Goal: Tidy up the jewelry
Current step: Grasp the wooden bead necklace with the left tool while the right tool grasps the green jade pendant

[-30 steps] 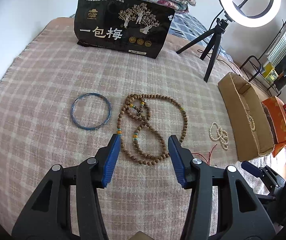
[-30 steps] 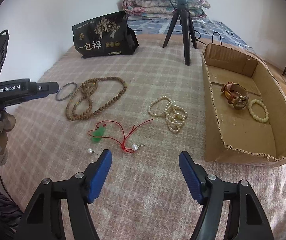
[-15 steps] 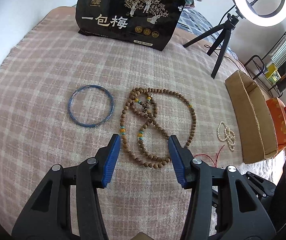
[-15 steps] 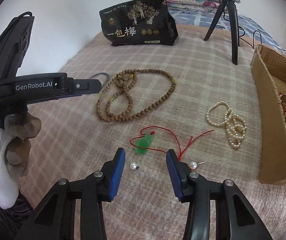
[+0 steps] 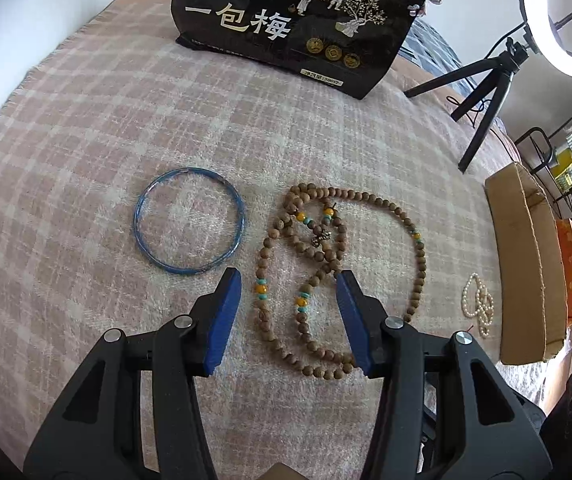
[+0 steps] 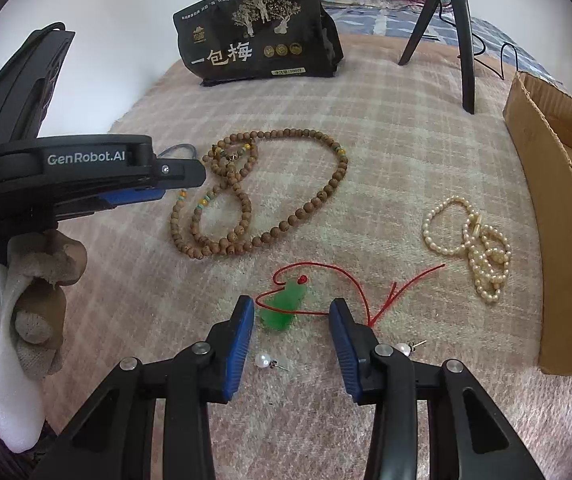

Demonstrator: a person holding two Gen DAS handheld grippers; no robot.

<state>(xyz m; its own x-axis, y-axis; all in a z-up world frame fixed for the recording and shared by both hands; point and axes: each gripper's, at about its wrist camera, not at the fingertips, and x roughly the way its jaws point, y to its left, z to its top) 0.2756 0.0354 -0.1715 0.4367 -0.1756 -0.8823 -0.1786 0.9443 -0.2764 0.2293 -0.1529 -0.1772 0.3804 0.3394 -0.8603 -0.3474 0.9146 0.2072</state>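
Note:
My left gripper [image 5: 288, 280] is open, its blue pads astride the near loop of the wooden bead necklace [image 5: 420, 256] on the plaid blanket. A blue bangle [image 5: 141, 216] lies left of it. My right gripper [image 6: 291, 308] is open around the green pendant [image 6: 282, 307] on its red cord [image 6: 360, 286]. A pearl earring [image 6: 264, 360] lies between its fingers, another [image 6: 404, 348] by its right finger. The bead necklace [image 6: 306, 208] and the left gripper [image 6: 158, 194] show in the right wrist view too. A pearl strand [image 6: 482, 254] lies near the cardboard box [image 6: 558, 200].
A black snack bag [image 5: 298, 24] stands at the back of the blanket. A ring-light tripod [image 5: 486, 92] stands at the right rear. The cardboard box [image 5: 526, 264] lies along the right side, with orange boxes [image 5: 570, 272] beyond it. The pearl strand [image 5: 478, 304] is beside the box.
Both grippers have moved forward and lower. The left now straddles the bead necklace's near loop. The right has narrowed from wide open and now brackets the green pendant.

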